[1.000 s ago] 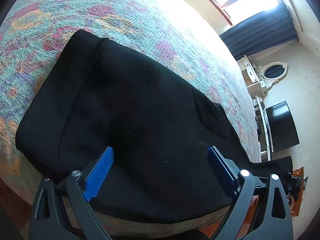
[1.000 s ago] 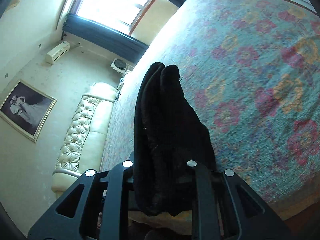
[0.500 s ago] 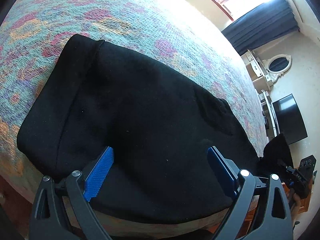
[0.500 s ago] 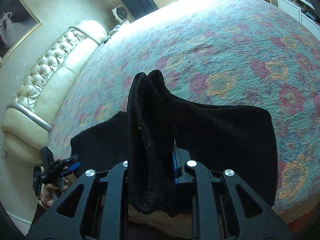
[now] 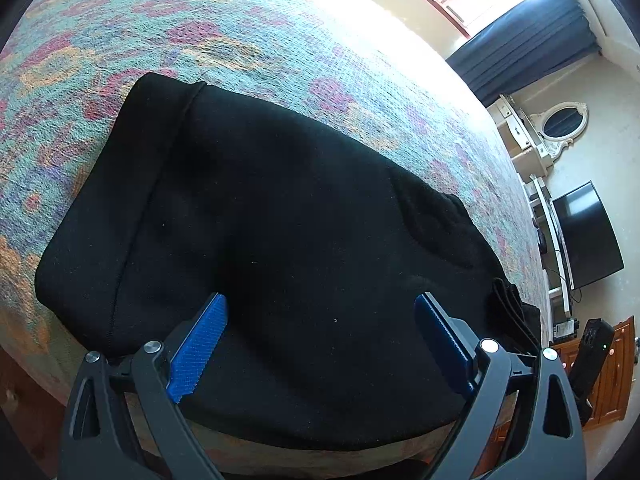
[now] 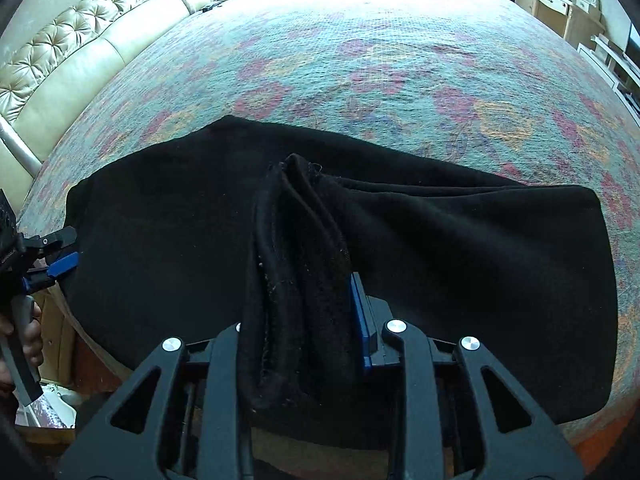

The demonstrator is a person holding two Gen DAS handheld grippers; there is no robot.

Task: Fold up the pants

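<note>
Black pants (image 5: 280, 220) lie on a bed with a floral cover (image 5: 200, 32), near its front edge. My left gripper (image 5: 320, 320) is open and empty, its blue pads (image 5: 198, 344) just above the pants' near edge. My right gripper (image 6: 304, 304) is shut on the bunched leg ends (image 6: 300, 240) of the pants (image 6: 460, 260) and holds them over the flat part. The left gripper also shows at the left edge of the right wrist view (image 6: 48, 256).
A tufted cream headboard (image 6: 80, 40) runs along the bed's far left. A dresser with an oval mirror (image 5: 560, 120), a dark TV (image 5: 588, 236) and a wooden cabinet (image 5: 608, 372) stand past the bed's right side. A window with dark curtains (image 5: 520, 52) is behind.
My right gripper has carried the leg ends from beyond the bed's side over onto the flat pants, folding them. My left gripper has stayed open over the near edge.
</note>
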